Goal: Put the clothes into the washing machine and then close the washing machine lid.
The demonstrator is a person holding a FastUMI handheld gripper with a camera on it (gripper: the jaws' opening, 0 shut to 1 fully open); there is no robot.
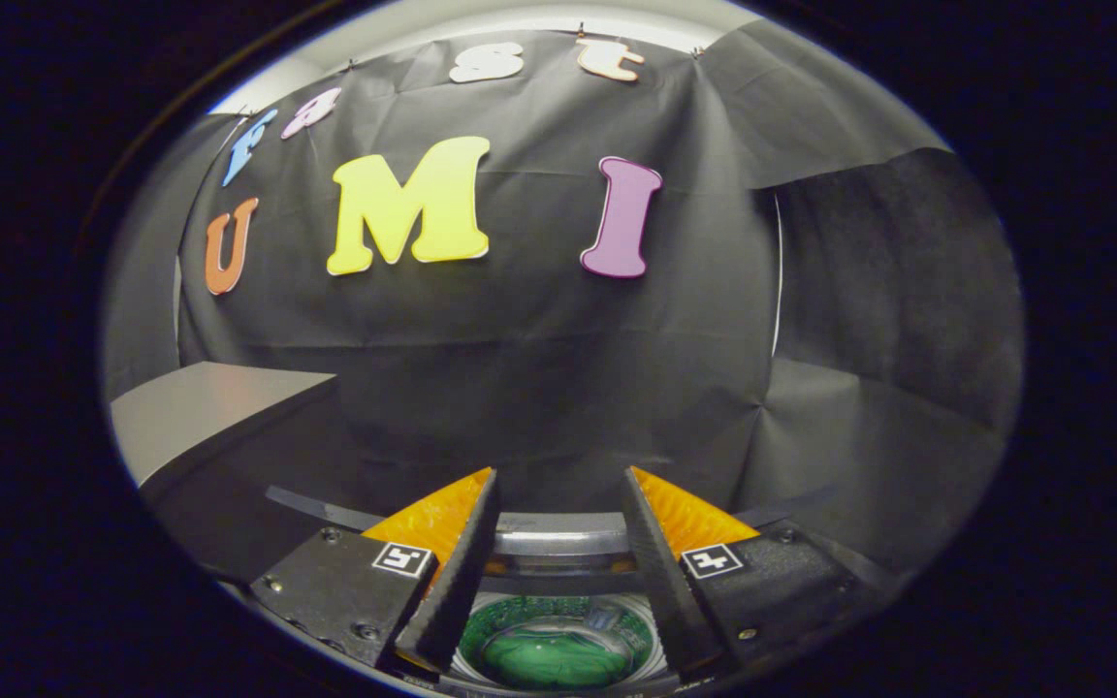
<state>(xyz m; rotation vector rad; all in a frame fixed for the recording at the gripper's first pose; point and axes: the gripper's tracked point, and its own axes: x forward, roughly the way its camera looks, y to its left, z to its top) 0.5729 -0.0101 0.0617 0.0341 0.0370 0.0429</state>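
I've got the gripper (558, 485) hovering with its jaws spread wide and empty right over the washing machine (558, 645), green cloth down in the drum between the fingers, so I'd ease back squarely to find the lid.

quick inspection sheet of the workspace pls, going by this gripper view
surface: grey tabletop off to the fingers' left, bare where it shows
job's things: washing machine below and just ahead of the fingers, its round opening between them; something green lies inside the drum, too blurred to tell if it is clothes; lid not identifiable
clutter: nothing seen
grippers: gripper open, fingers apart over the opening, holding nothing
cables: nothing seen
surroundings: black cloth wall of the booth behind and to the right
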